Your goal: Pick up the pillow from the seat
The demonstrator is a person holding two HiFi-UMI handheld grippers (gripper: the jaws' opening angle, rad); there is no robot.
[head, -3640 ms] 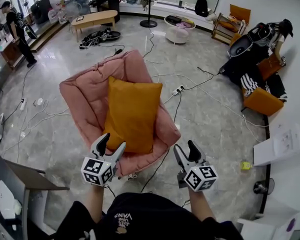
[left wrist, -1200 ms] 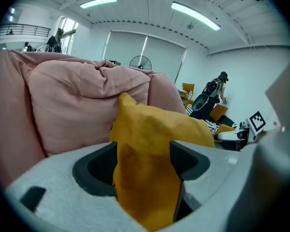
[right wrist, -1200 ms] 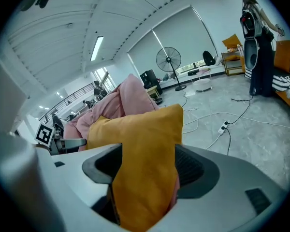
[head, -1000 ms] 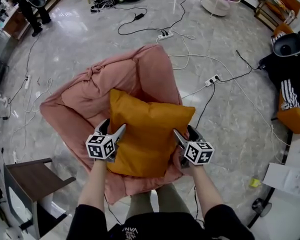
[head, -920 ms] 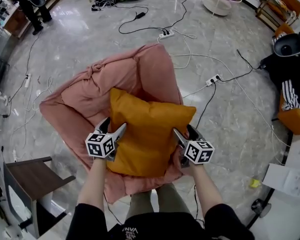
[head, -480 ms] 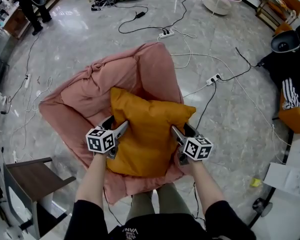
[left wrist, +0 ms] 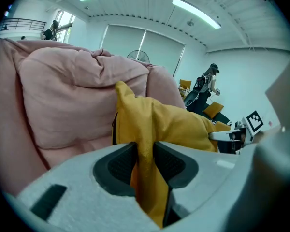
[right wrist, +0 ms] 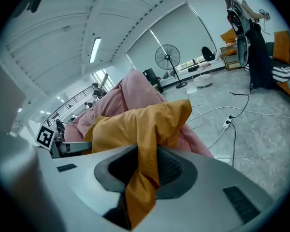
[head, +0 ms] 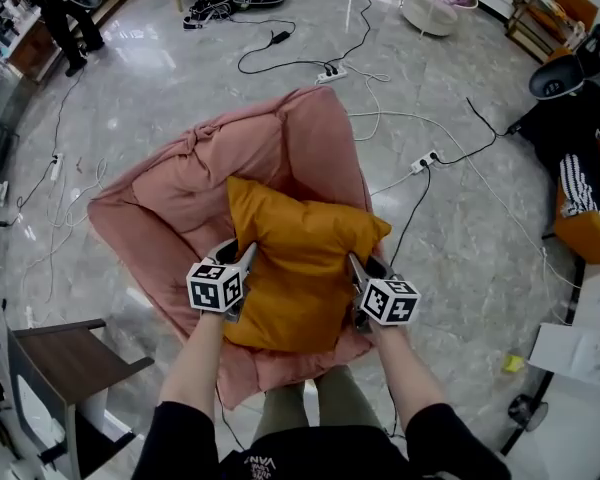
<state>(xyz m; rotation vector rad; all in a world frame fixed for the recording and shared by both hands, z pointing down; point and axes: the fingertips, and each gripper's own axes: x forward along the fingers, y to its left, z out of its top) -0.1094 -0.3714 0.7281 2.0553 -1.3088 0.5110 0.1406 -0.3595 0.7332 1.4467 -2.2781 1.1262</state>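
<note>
with the left hand-held gripper [head: 240,256] and right hand-held gripper [head: 364,266] just closed on fabric at opposite edges of the pillow [head: 295,263], lying on the pink seat [head: 175,203], raise both evenly so neither pinch slips.

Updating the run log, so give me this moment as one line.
left tool: jaws just closed, pinching orange pillow edge | right tool: same, opposite edge | state: on pink chair, not yet lifted

I can't see the seat of the pink padded chair [head: 170,203] beneath the mustard-yellow fabric pillow [head: 295,258]. Its pinched edges vanish behind my left gripper [head: 238,253] and right gripper [head: 365,266]. The top edge cuts off a person in dark clothes [head: 65,13].
</note>
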